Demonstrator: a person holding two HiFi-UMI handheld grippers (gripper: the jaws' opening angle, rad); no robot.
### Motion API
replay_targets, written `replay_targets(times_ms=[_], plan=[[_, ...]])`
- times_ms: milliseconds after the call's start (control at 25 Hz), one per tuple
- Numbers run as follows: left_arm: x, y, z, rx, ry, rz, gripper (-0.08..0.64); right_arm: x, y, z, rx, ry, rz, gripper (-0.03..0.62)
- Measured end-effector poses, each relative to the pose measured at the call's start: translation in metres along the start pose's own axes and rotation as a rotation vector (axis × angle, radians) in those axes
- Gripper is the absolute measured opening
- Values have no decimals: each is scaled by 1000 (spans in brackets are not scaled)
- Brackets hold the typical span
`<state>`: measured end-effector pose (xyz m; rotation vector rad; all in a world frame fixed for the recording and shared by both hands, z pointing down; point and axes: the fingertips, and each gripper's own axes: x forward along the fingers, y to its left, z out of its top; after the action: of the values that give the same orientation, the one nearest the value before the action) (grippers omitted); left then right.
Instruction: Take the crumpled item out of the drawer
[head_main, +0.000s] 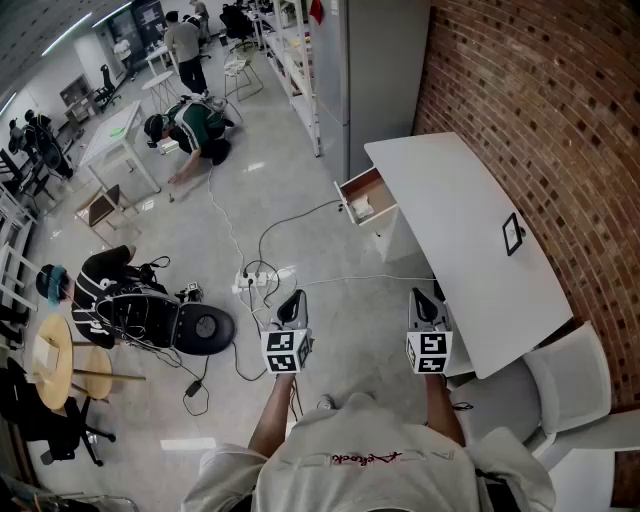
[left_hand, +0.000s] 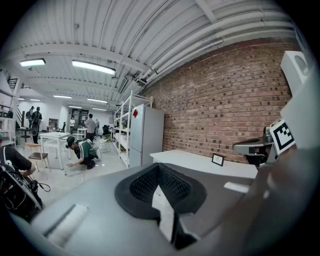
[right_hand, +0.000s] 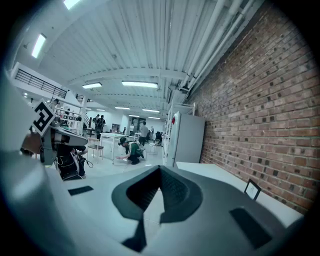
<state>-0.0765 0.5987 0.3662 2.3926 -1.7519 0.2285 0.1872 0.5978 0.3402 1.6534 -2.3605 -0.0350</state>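
Red brick wall (head_main: 545, 90) runs along the right of a workshop floor, where a person stands with a two-jaw gripper in each hand, both held out ahead and tipped slightly downward. The left gripper (head_main: 293, 298) has its jaws pressed together at the tips with nothing between them. The right gripper (head_main: 426, 294) is likewise closed and empty. Each carries a cube with square black-and-white markers just behind the jaws.

Ahead of the grippers, a white desk (head_main: 470, 200) stands against the brick wall. One drawer (head_main: 372, 183) is pulled out from its left side, towards the open floor. The crumpled item (head_main: 362, 208), pale and bunched, lies inside that drawer, well apart from both grippers. A small black picture frame (head_main: 513, 233) stands on the desktop near the wall. A white chair (head_main: 565, 375) sits at the near end of the desk, to the person's right.

On the grey floor between the grippers and the drawer, a white power strip (head_main: 256, 281) lies among looping cables. A tall grey cabinet (head_main: 380, 60) rises beyond the desk. Further back, a crouching person (head_main: 195, 125) in a dark green top reaches down to the floor beside a white table (head_main: 115, 140), and others stand in the distance.
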Motion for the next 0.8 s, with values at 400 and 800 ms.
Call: replay_targets(times_ms=[400,800], plan=[[0,-16,2,-12,0,14,9,-4,-6,-2,6,-9,33,12],[1,-35,4,3,1,35,9,-6,-18,-5,5,-31,79,12]])
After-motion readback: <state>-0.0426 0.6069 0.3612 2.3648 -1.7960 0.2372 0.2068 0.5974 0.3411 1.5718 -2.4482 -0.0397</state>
